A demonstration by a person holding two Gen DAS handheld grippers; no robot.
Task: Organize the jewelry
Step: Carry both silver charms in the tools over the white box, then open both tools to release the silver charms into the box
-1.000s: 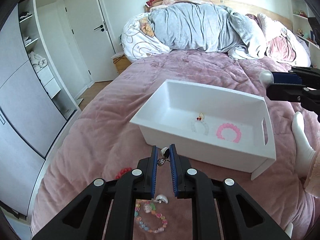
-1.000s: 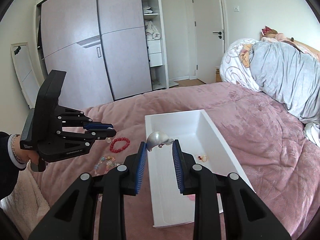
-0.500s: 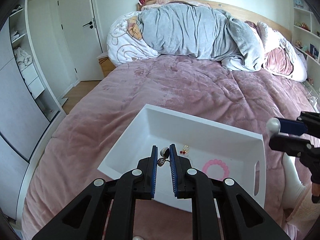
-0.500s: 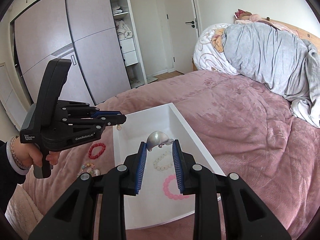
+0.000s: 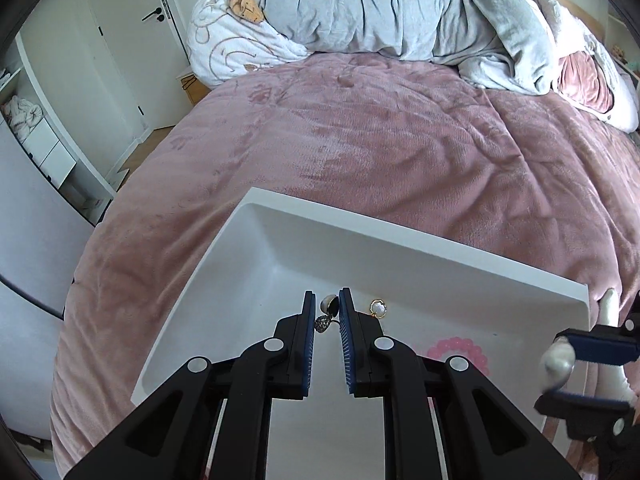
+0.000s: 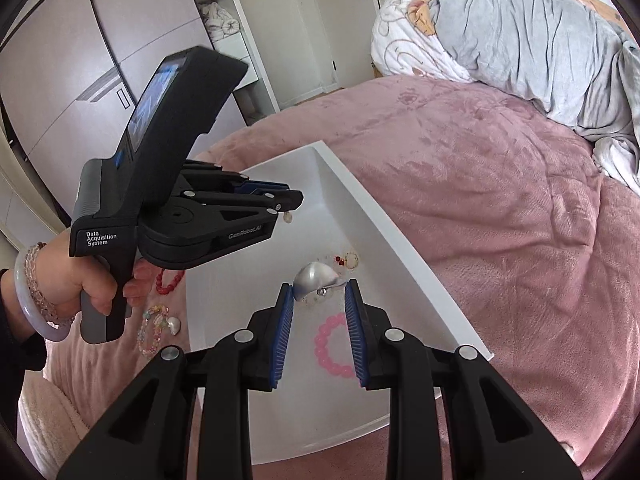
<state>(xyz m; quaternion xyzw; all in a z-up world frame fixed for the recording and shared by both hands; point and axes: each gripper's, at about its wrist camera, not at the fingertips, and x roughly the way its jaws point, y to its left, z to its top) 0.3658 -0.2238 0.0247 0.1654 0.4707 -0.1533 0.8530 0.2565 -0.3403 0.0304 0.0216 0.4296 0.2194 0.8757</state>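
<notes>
A white box (image 5: 400, 236) (image 6: 380, 216) sits on the pink bedspread. Inside lie a pink bead bracelet (image 5: 456, 346) (image 6: 328, 344) and a small gold piece (image 5: 378, 308) (image 6: 351, 258). My left gripper (image 5: 326, 306) (image 6: 294, 200) hangs over the box interior, shut on a small pearl-and-crystal earring (image 5: 328, 314) that dangles at its tips (image 6: 287, 218). My right gripper (image 6: 319, 290) (image 5: 560, 364) is also above the box, shut on a silver shell-shaped earring (image 6: 314, 276) (image 5: 556, 358).
Beside the box on the bedspread lie a red bead bracelet (image 6: 170, 280), a pastel bead bracelet (image 6: 152, 328) and a small shell piece (image 6: 174, 324). A grey duvet (image 5: 400, 4) and pillows are piled at the far end. Wardrobes (image 6: 80, 60) stand past the bed's edge.
Both grippers have come down and forward over the white box, each still carrying its earring. The left one moved from above the loose jewellery on the bedspread to above the box interior.
</notes>
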